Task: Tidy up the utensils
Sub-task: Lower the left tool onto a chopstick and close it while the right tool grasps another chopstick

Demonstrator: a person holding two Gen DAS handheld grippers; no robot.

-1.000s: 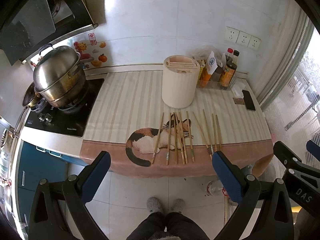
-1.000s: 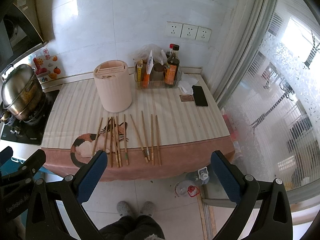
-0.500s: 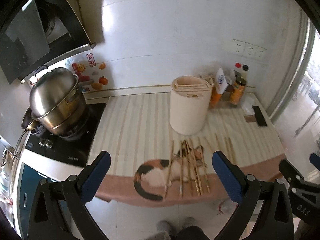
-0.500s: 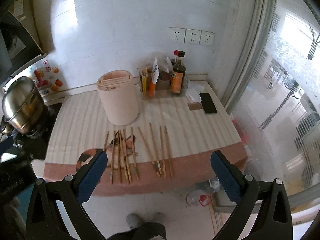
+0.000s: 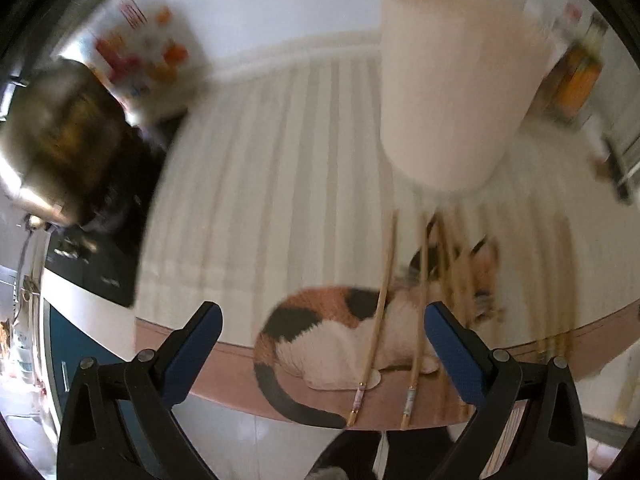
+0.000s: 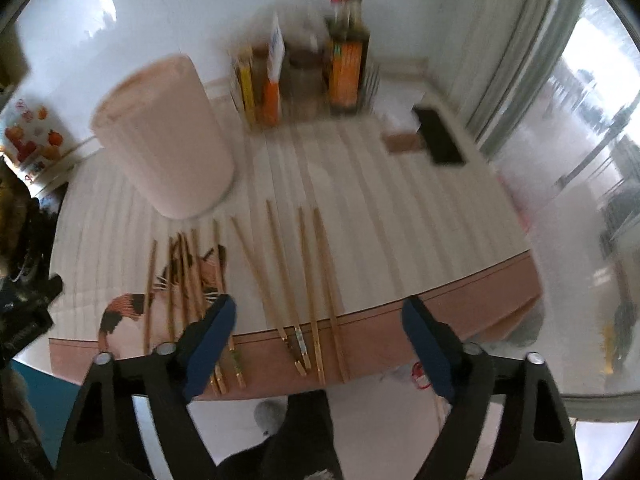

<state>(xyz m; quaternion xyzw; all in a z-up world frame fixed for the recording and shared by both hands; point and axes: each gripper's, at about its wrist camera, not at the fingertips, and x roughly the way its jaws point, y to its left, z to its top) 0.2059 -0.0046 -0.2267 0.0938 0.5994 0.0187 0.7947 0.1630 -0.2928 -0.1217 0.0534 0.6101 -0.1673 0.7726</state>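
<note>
Several wooden chopsticks [image 6: 280, 272] lie side by side on a striped mat with a cat picture [image 5: 332, 320], near the counter's front edge. They also show in the left wrist view [image 5: 378, 312]. A pale pink cylindrical utensil holder [image 6: 164, 136] stands behind them, and it also shows in the left wrist view [image 5: 452, 80]. My left gripper [image 5: 320, 324] is open and empty over the left chopsticks. My right gripper [image 6: 318, 316] is open and empty over the right chopsticks. Both views are motion-blurred.
A steel pot [image 5: 52, 132] sits on a black stove at the left. Sauce bottles and boxes [image 6: 304, 68] stand in a rack against the back wall. A black phone [image 6: 438, 140] lies at the right, next to a sliding glass door [image 6: 560, 80].
Both grippers have moved forward and down toward the counter. The chopsticks and holder now fill much more of each view. Both grippers stay open.
</note>
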